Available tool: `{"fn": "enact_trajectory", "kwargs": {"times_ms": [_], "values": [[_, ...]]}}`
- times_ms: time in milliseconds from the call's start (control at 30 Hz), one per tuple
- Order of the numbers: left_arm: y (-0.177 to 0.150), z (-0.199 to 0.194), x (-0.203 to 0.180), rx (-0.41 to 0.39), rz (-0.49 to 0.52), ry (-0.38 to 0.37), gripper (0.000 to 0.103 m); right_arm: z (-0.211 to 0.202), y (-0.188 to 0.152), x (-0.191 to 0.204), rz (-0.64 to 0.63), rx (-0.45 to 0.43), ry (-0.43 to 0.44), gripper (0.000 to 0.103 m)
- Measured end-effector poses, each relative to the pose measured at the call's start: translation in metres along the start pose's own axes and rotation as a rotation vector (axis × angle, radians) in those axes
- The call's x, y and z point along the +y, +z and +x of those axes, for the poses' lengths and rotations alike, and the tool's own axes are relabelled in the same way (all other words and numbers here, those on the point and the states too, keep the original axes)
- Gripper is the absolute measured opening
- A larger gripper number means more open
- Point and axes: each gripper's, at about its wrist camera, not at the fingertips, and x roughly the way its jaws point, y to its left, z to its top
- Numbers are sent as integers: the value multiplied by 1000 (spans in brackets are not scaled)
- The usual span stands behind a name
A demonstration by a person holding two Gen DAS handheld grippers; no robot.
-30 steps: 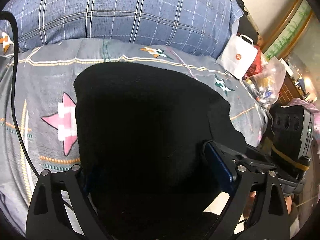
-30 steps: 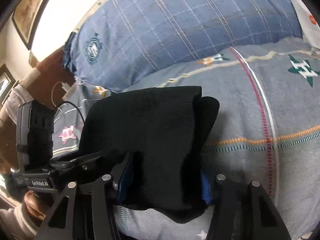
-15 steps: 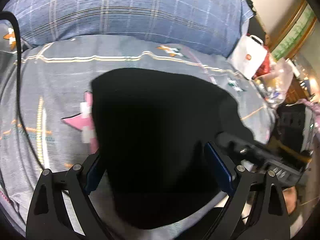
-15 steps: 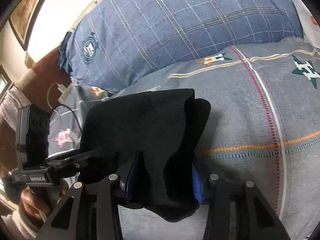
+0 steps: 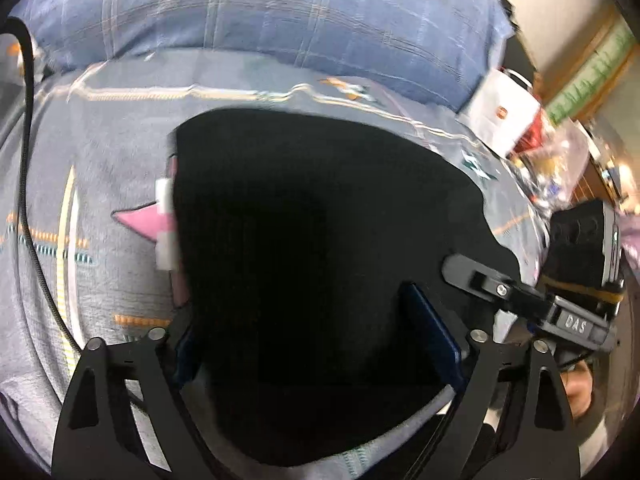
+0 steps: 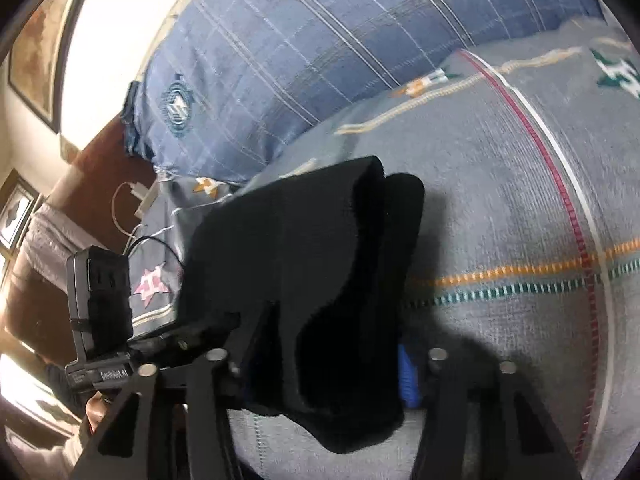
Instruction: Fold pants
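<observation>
The black pants [image 5: 312,260] are folded into a thick bundle over the grey patterned bed cover [image 5: 100,200]. My left gripper [image 5: 300,320] stands wide open astride the bundle. Its left pad is at the fabric's edge, and its right finger lies on the cloth, which spreads on past it. In the right wrist view the pants [image 6: 312,272] hang as a doubled fold just above the bed, casting a shadow. My right gripper [image 6: 332,344] is shut on that fold, and the blue pad [image 6: 406,376] presses its right side. The left gripper's body [image 6: 100,308] shows at the left.
A large blue plaid pillow [image 5: 280,12] lies along the far side of the bed. A black cable [image 5: 28,200] runs down the left. At the right bed edge stand a white paper bag [image 5: 504,116] and some plastic bags. A white charger lead [image 6: 132,200] hangs by the headboard.
The pants now cover more of the pink star on the cover. The right jaws have narrowed on the fold and the right gripper has rolled a little. Both grippers sit slightly lower.
</observation>
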Motion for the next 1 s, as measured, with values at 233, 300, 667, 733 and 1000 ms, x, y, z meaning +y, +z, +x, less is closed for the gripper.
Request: {"fn": "enact_trajectory", "kwargs": {"times_ms": [233, 300, 667, 733, 1000], "values": [[13, -34, -7, -67, 24, 1, 90, -17, 12, 29, -43, -54, 35, 45], [18, -44, -4, -88, 30, 15, 90, -18, 17, 41, -64, -62, 43, 45], [48, -74, 17, -168, 38, 67, 90, 2, 52, 88, -152, -79, 66, 45], [53, -75, 24, -174, 30, 73, 90, 9, 59, 91, -165, -73, 66, 45], [66, -47, 71, -142, -48, 94, 90, 55, 81, 84, -174, -27, 46, 45]]}}
